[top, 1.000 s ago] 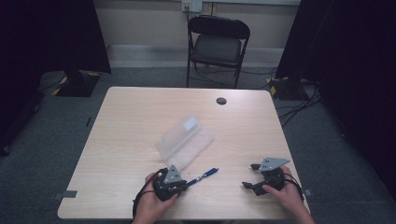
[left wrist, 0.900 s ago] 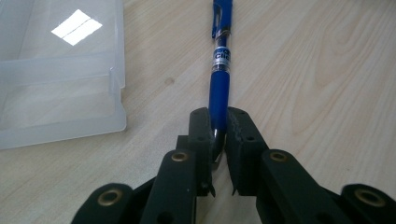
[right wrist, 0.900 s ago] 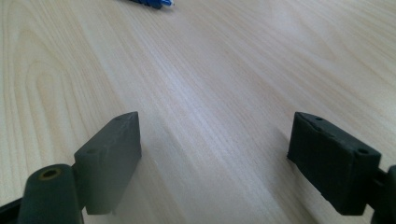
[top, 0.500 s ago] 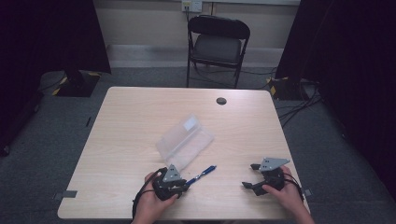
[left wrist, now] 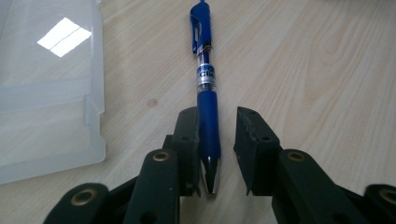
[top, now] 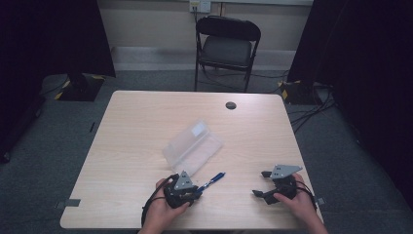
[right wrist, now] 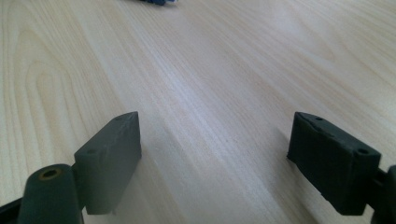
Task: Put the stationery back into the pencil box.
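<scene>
One blue pen (left wrist: 207, 100), clear barrel, chrome tip, flat on worktop (left wrist: 303, 60) between just-parted left gripper (left wrist: 217, 135); right gripper (right wrist: 215, 158) apart.

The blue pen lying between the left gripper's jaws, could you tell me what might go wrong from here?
The left gripper has just been opening; the blue pen touches only one jaw, so it may roll across the table or be nudged as the hand withdraws. It could also slide against the clear plastic case nearby.

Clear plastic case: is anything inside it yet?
The clear plastic case looks empty; only pale tabletop shows through it. The blue pen lies outside on the table, between the left gripper jaws, which have just been opening.
</scene>
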Tool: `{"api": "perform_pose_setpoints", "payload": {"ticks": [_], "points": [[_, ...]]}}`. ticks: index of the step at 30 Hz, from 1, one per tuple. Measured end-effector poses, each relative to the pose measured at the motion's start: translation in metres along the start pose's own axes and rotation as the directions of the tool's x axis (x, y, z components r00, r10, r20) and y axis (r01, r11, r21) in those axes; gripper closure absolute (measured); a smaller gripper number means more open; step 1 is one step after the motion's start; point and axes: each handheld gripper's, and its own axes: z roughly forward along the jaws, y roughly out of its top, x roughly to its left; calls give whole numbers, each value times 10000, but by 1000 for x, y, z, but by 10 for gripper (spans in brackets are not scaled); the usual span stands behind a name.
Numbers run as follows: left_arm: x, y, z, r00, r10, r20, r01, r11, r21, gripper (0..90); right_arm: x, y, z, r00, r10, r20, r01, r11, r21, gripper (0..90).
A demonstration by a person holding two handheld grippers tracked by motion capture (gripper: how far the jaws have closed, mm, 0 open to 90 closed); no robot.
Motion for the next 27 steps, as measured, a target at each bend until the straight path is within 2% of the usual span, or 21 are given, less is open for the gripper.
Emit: {"api": "perform_pose_setpoints", "payload": {"ticks": [1,3,5,6,9,10,11,13,16,19,27], "points": [[0,0,0,9999,104,-120,-104,9999,-5,745,0,0,0,10000,-8,-7,8,10000,-2,161],[1,0,0,10000,4,-61,-4,10000,11,796,0,0,0,10000,-8,-13,8,10000,-5,161],[2,1,-1,10000,69,-43,-68,9998,184,800,0,0,0,10000,-5,3,5,10000,-3,161],[0,1,0,9999,-120,-37,121,9999,68,801,0,0,0,10000,-12,51,12,10000,16,161],[0,2,0,9999,-151,-30,151,9998,125,803,0,0,0,10000,-5,25,5,10000,10,161],[0,2,-1,10000,70,-64,-68,9996,259,804,0,0,0,10000,-6,53,6,10000,16,161],[-2,2,0,9999,-64,-96,65,9998,170,804,0,0,0,10000,-6,46,6,10000,16,161],[-2,3,0,9999,-49,-149,52,9998,199,804,0,0,0,10000,-3,49,3,10000,18,161],[0,1,-1,9994,-335,-7,335,9993,156,805,0,0,0,10000,-2,50,2,10000,17,161],[0,2,-3,9996,-267,-112,270,9992,298,805,0,0,0,10000,-5,52,5,10000,17,161],[-2,12,-8,9986,-509,159,510,9987,-31,806,0,0,0,10000,-1,54,1,10000,18,161]]}}
